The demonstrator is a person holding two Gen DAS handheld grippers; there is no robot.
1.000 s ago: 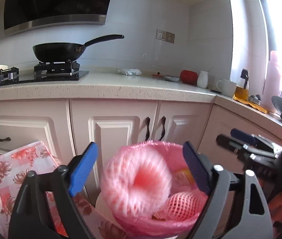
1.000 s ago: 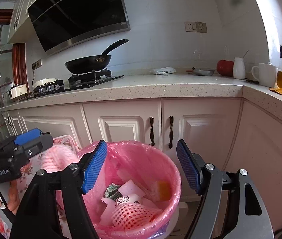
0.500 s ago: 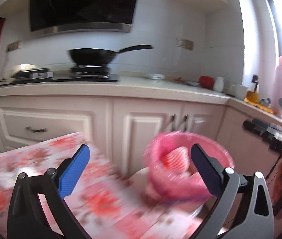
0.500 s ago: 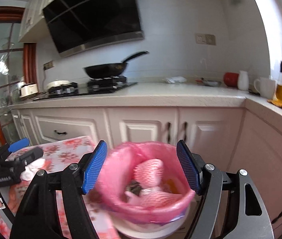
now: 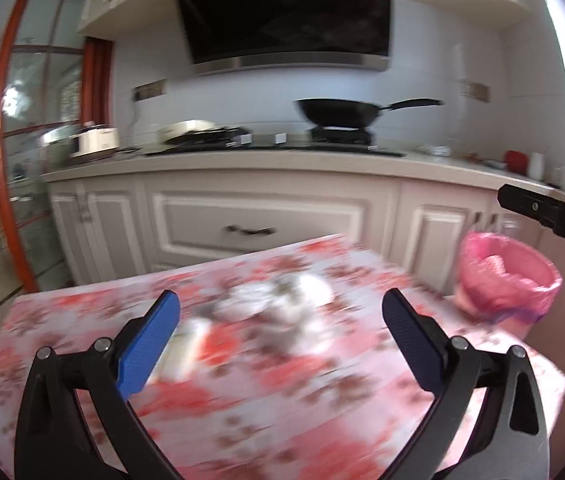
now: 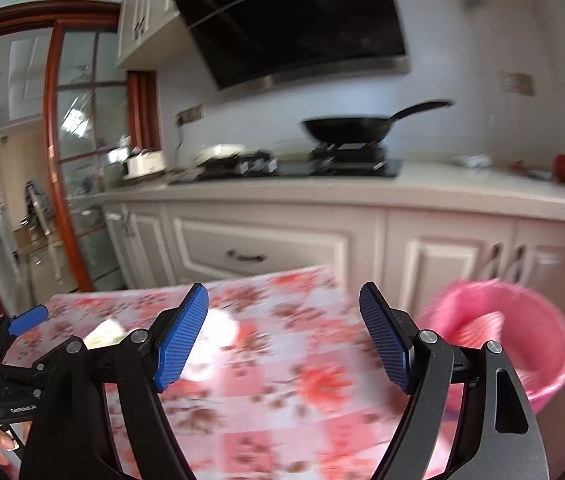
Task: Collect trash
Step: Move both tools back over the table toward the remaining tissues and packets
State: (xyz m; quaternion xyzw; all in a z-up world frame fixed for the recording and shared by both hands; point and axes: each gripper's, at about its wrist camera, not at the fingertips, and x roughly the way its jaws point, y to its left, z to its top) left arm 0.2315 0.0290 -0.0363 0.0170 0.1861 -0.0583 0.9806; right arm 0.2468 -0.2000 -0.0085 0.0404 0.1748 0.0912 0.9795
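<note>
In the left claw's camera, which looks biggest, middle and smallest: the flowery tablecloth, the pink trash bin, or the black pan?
As they look in the left wrist view:
1. Flowery tablecloth, by far the biggest.
2. Pink trash bin.
3. Black pan.
The bin and pan look close in size, and the pan sits farther away, so that order is unsure.

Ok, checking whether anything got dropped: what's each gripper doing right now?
Left gripper: open, holding nothing.
Right gripper: open, jaws just widened, nothing between them.

Daylight floods in from the right edge of the left wrist view, whitening the wall (image 5: 538, 80). Motion blur smears the floral tablecloth (image 5: 282, 380), the pink bin (image 6: 514, 320) and the cabinets (image 6: 282, 248). Fisheye distortion bends the edges, and the corners go black.
</note>
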